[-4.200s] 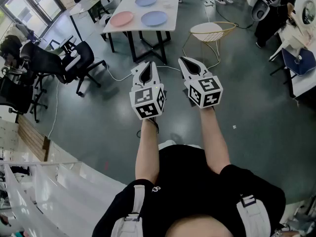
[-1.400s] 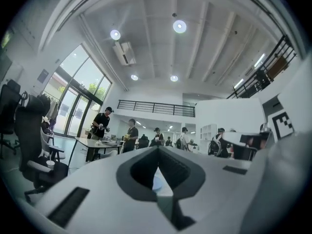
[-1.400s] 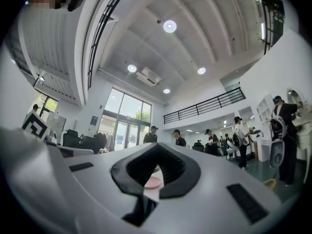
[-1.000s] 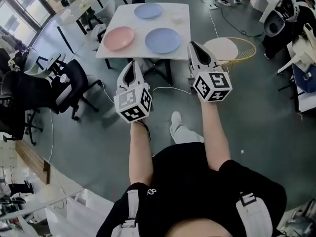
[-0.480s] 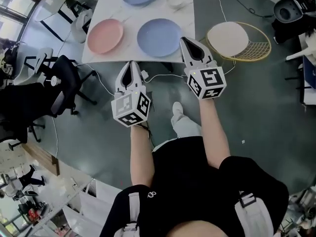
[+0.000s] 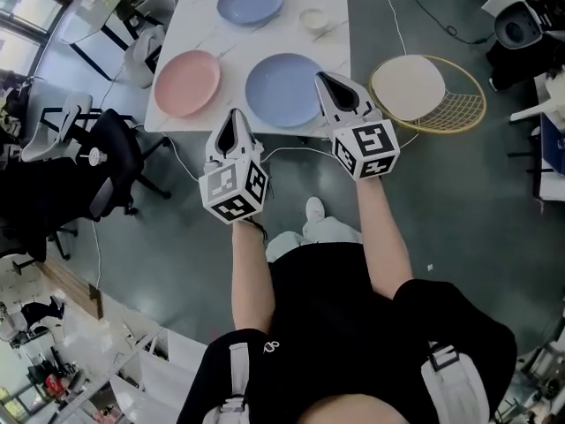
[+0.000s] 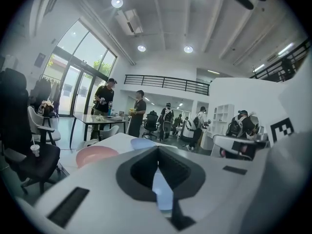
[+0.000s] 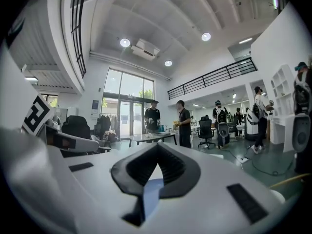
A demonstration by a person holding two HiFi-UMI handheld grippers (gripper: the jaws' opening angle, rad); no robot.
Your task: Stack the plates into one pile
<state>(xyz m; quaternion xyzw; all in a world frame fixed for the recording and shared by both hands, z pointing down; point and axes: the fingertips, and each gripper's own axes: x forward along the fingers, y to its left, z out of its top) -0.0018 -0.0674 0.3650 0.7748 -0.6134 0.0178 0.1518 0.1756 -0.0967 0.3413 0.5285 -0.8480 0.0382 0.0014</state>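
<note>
Three plates lie apart on a white table point(image 6: 331, 25): a pink plate point(image 6: 186, 82) at the left, a large blue plate point(image 6: 281, 90) at the near middle, and a smaller blue plate point(image 6: 250, 2) at the back. My left gripper point(image 6: 233, 116) hangs shut and empty at the table's near edge. My right gripper point(image 6: 324, 79) is shut too, its tip over the large blue plate's right rim. From the left gripper view the pink plate point(image 7: 96, 155) shows left of the closed jaws, with the far blue plate point(image 7: 141, 143) beyond.
A small white bowl point(image 6: 312, 18) sits at the table's back right. A gold wire stool point(image 6: 433, 91) with a pale disc stands right of the table. Black office chairs point(image 6: 84, 162) stand to the left, cables run on the floor, and several people stand far off.
I have walked up to the table: the plates have come much nearer and lower in the head view, and both shut grippers now reach the table's near edge.
</note>
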